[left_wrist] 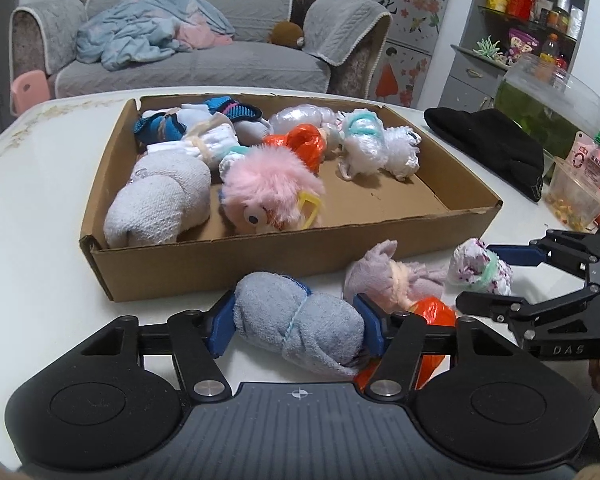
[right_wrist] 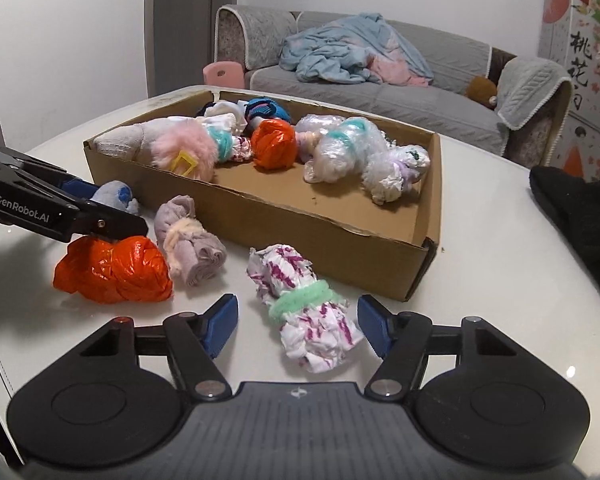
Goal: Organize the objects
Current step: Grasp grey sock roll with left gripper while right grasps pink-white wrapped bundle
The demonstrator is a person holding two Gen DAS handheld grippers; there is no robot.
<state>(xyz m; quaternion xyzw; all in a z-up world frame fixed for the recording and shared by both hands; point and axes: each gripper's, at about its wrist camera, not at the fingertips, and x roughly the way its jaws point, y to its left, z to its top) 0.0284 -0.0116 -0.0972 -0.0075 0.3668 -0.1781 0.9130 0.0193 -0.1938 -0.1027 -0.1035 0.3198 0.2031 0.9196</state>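
Left gripper (left_wrist: pixel 296 326) clamps grey bundle (left_wrist: pixel 300 328); right gripper (right_wrist: pixel 298 326) unclenched; cardboard box (left_wrist: pixel 260 264) holds bundles.

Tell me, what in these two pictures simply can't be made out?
- Orange bag, left wrist view: mostly hidden behind the left tool and the grey towel roll it grips.
- Black cloth, right wrist view: cut off by the right edge.
- Items at the back of the cardboard box, right wrist view: hidden behind the pink fluffy toy.
- Shelf jars, left wrist view: labels too small.
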